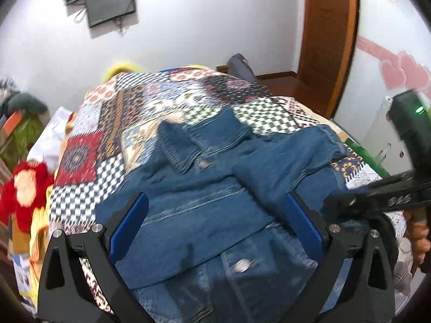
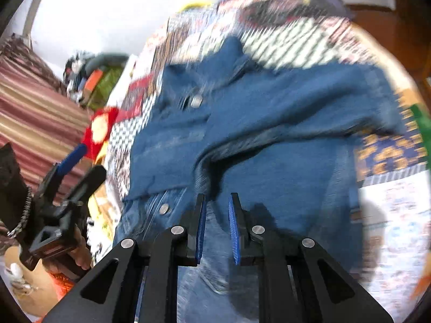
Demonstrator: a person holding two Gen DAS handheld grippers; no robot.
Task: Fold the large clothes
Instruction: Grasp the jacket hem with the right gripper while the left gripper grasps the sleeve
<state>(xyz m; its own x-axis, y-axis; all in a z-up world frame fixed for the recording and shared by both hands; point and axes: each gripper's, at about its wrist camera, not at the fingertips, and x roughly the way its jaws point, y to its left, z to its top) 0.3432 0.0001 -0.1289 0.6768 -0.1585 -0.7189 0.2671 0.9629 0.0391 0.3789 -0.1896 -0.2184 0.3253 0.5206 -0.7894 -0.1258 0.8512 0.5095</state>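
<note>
A denim jacket (image 1: 215,188) lies on a bed covered by a patchwork quilt (image 1: 129,113). The jacket is front side up, with its collar (image 1: 204,137) pointing toward the far wall. One sleeve (image 1: 291,156) is folded across the chest, running from the right shoulder toward the middle of the garment. Metal buttons (image 1: 242,265) show along the front placket.

The left gripper (image 1: 215,215) hovers above the lower half of the jacket. Its jaws are spread wide, with nothing between the blue pads (image 1: 129,226). No contact with the fabric is visible.

The right gripper (image 2: 217,215) is positioned over the hem area of the jacket. Its jaws are nearly together, with a narrow gap between the blue pads (image 2: 200,228). The view is motion-blurred; whether fabric is pinched between the pads cannot be determined.

In the left wrist view, the right gripper body with a lit green indicator (image 1: 419,111) is visible at the right edge. A red plush toy (image 1: 24,188) sits beside the bed on the left. A wall-mounted screen (image 1: 110,5) hangs on the white wall, and a wooden door (image 1: 328,32) stands to the right.
</note>
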